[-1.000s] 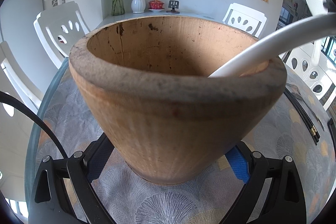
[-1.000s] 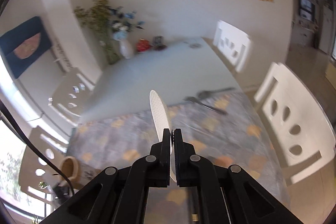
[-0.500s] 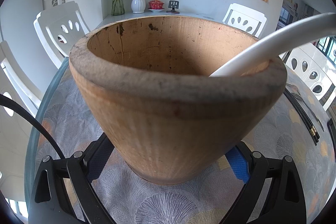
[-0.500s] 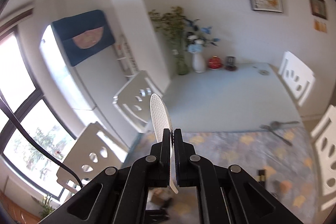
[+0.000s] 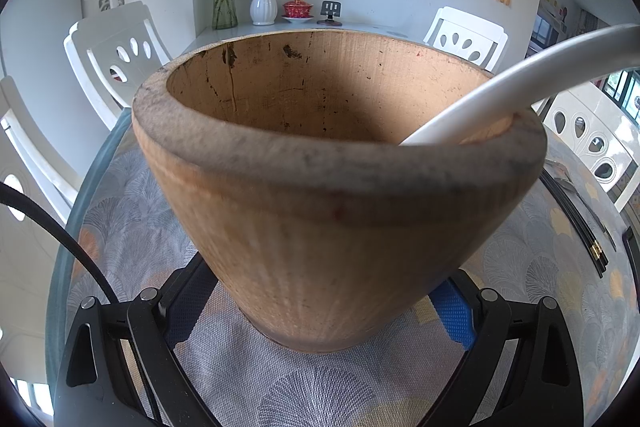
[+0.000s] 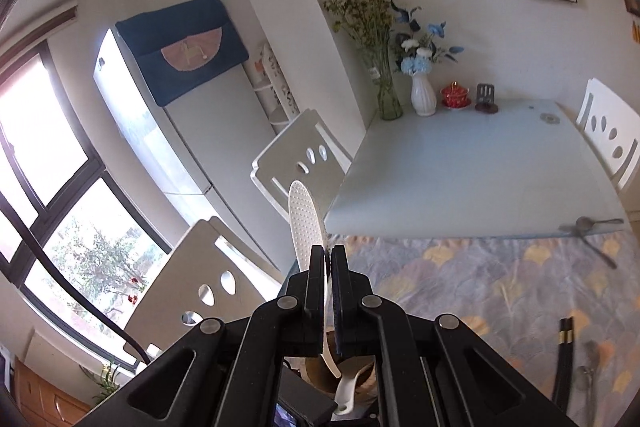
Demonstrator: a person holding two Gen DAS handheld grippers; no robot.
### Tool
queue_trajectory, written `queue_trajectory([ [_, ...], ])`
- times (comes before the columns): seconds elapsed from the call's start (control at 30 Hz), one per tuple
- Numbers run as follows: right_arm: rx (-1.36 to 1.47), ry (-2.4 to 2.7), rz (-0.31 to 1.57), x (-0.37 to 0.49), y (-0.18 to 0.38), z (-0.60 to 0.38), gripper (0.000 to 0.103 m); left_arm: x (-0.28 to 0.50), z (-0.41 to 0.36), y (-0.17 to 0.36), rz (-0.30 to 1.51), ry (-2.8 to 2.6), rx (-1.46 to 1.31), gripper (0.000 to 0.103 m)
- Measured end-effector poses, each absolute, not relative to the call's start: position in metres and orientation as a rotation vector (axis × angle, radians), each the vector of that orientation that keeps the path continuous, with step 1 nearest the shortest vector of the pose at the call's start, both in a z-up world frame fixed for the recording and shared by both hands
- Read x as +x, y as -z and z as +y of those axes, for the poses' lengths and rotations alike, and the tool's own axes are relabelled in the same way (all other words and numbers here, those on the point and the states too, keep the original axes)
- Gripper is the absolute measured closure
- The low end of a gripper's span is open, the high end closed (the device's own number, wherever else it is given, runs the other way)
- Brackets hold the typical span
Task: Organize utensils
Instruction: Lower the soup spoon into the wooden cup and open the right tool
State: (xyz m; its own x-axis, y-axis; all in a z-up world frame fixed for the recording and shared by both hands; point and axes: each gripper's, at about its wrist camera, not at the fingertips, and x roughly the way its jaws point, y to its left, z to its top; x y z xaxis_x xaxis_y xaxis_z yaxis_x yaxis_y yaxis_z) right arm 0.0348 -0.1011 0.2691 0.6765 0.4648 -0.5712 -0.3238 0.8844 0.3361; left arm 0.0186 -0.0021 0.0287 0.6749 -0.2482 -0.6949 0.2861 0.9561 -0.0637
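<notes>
Rice paddle [image 6: 306,223], white and dimpled, is pinched at its handle between the clenched jaws of the right gripper [image 6: 328,259], blade pointing up and away from the jaws, long axis roughly upright. Directly below those jaws, at the near bottom of the right wrist view, sits the wooden holder [image 6: 320,377] with a white spoon [image 6: 347,393] already in it. In the left wrist view the left gripper [image 5: 316,311] braces that holder's base. The paddle's handle end likely needs lowering straight into the opening.

Left gripper [image 5: 320,311] clamps wooden cup [image 5: 336,187]; white spoon handle [image 5: 520,87] leans on rim, right side.
</notes>
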Motion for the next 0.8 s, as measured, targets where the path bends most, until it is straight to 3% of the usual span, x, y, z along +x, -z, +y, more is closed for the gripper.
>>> queue_trajectory([
  [0.43,0.168,-0.437,0.788,0.029,-0.220,-0.090,0.099,0.020,-0.003,-0.029,0.774,0.302,0.050,0.007],
  [0.57,0.199,-0.453,0.887,0.020,-0.215,-0.110,0.083,0.020,-0.003,-0.028,0.775,0.303,0.049,0.007],
  [0.63,0.237,-0.463,0.865,0.011,-0.224,-0.125,0.077,0.020,-0.005,-0.027,0.776,0.304,0.047,0.007],
  [0.7,0.272,-0.448,0.804,-0.002,-0.241,-0.145,0.063,0.019,-0.008,-0.027,0.776,0.303,0.048,0.007],
  [0.73,0.284,-0.431,0.772,-0.009,-0.250,-0.155,0.049,0.018,-0.009,-0.027,0.775,0.303,0.048,0.007],
  [0.8,0.318,-0.397,0.702,-0.022,-0.270,-0.181,0.046,0.018,-0.011,-0.026,0.776,0.303,0.048,0.007],
])
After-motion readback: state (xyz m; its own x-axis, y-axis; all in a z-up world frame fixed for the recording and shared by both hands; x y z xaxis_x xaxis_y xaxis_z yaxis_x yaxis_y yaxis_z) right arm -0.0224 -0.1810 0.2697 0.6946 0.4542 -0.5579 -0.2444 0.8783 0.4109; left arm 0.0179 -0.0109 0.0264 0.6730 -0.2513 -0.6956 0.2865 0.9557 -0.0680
